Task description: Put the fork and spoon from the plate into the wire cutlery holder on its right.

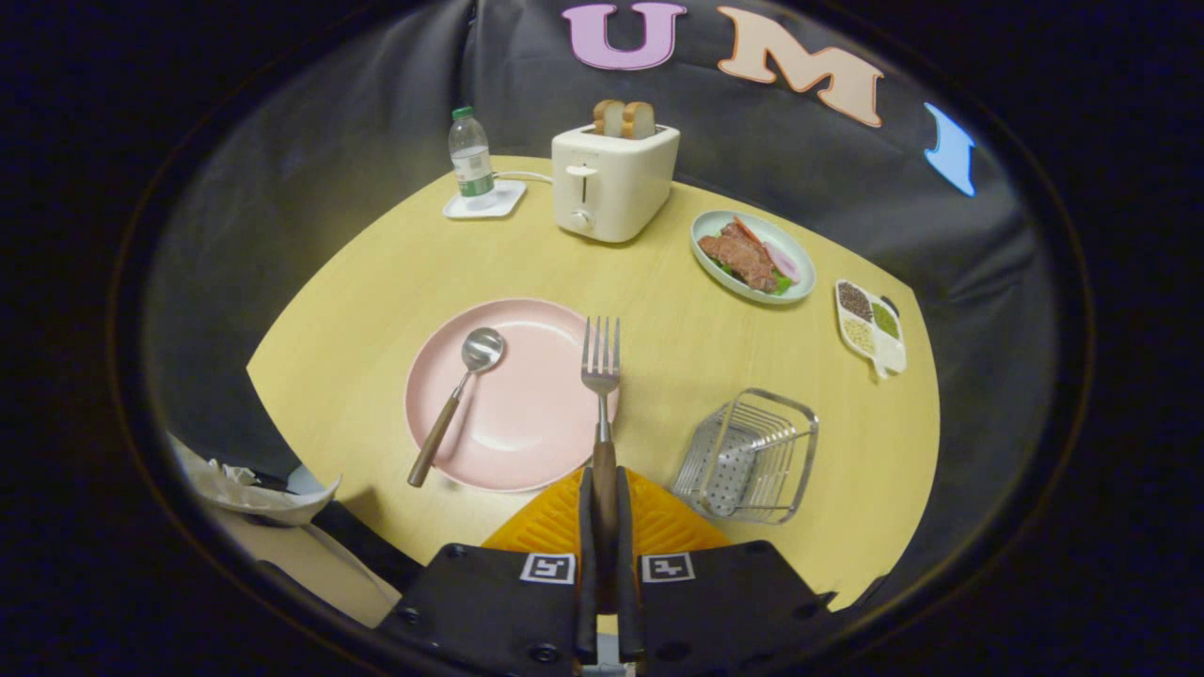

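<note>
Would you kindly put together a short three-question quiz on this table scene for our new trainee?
1. True or false: the gripper is shut on the wooden handle of the metal fork.
2. Where is the wooden-handled metal spoon? A) in the wire cutlery holder; B) on the round pink plate; C) beside the cream toaster.
3. Fill in: the two bread slices stand in the ____.

Key: 1 true, with the tines pointing ahead past the fingers. 2 B, bowl on the plate, handle reaching over its near rim. 3 toaster.
</note>
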Motion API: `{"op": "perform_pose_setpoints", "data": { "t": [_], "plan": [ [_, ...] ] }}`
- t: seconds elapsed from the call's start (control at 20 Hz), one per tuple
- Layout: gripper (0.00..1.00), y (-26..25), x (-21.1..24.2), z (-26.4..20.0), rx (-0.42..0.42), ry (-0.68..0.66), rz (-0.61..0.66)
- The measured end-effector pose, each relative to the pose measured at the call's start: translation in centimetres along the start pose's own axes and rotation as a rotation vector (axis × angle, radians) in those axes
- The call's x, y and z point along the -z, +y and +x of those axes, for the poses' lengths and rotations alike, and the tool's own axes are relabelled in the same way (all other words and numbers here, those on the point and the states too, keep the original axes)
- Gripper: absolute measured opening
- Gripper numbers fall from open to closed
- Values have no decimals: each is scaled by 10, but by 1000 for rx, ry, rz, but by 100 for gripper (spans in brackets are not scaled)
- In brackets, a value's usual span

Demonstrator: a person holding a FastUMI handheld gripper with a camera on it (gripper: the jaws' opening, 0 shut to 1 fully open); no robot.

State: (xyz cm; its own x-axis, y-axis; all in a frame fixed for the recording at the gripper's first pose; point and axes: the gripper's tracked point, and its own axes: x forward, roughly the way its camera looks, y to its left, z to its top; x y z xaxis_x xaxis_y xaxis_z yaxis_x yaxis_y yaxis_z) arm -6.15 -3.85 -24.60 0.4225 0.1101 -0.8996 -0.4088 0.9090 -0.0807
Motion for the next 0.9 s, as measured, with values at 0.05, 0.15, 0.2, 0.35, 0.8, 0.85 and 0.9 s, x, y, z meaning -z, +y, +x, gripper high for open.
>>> {"op": "perform_pose_setpoints", "data": {
  "t": [0.05, 0.15, 0.2, 0.35, 0.8, 0.85, 0.9],
  "plan": [
    [11, -9, 1, -3, 9, 7, -6],
    [12, -22, 5, -9, 15, 21, -13],
    [12, -29, 6, -11, 14, 28, -14],
    [12, -47, 13, -19, 16, 47, -35],
    [12, -93, 43, -32, 37, 144, -101],
    [12, -94, 42, -32, 32, 148, -104],
    [12, -95, 44, -31, 24, 158, -103]
  ]
}}
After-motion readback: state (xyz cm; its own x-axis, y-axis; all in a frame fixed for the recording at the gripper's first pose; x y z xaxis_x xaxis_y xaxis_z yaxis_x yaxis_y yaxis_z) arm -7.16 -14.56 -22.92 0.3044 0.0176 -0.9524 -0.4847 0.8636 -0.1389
